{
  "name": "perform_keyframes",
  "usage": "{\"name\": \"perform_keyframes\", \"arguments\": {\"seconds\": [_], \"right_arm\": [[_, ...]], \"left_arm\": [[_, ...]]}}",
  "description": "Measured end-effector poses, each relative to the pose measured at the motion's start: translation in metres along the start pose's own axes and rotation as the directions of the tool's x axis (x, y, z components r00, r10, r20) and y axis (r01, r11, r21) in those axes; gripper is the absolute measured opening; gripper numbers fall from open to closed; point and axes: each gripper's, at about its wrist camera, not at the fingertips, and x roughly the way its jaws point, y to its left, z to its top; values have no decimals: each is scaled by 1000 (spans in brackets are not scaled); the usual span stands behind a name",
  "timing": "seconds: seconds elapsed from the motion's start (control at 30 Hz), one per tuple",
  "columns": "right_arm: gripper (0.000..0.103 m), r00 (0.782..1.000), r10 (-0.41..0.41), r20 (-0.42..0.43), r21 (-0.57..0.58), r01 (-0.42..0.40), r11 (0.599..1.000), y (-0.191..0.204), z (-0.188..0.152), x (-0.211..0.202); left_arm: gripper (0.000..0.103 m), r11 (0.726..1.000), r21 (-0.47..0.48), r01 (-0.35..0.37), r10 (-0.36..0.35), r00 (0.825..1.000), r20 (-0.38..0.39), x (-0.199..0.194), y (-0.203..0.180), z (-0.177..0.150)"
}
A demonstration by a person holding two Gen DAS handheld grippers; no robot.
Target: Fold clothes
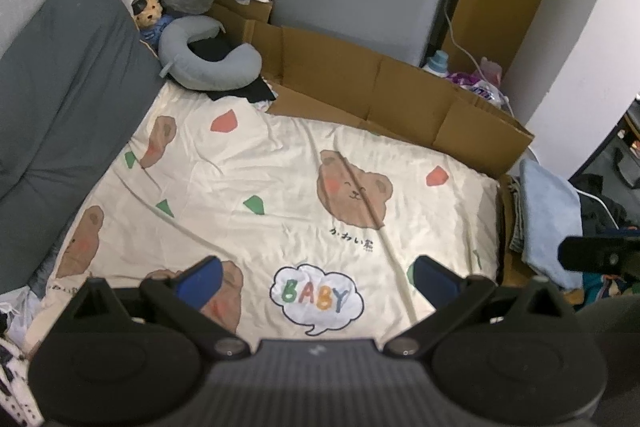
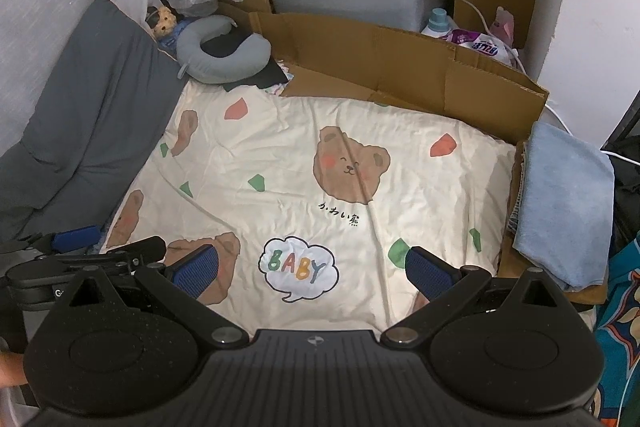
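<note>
Both of my grippers hang over the bed holding nothing: left gripper [image 1: 316, 277] with its blue pads spread wide, right gripper [image 2: 312, 269] likewise gaping. Going left to right I see a grey pillow [image 2: 84, 99], a U-shaped neck cushion [image 2: 222, 53], then the cream bear-print sheet [image 2: 280, 163], bare of any garment, a cardboard wall [image 2: 420, 67], and folded blue clothes [image 2: 568, 203] stacked at the right edge, just beside the sheet.
</note>
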Motion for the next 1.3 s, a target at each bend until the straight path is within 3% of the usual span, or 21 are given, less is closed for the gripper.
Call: {"name": "perform_keyframes", "arguments": {"seconds": [0.43,1.3], "right_arm": [[102,1000,-1,6,7,1,1000,-5,-1,-3],[102,1000,-8,12,11,8,1000,-7,-2,-4]], "left_arm": [[98,1000,-3,15,-15,1000,-6,1,0,0],[97,1000,7,4,-3,1000,-28,5,-6,1]]}}
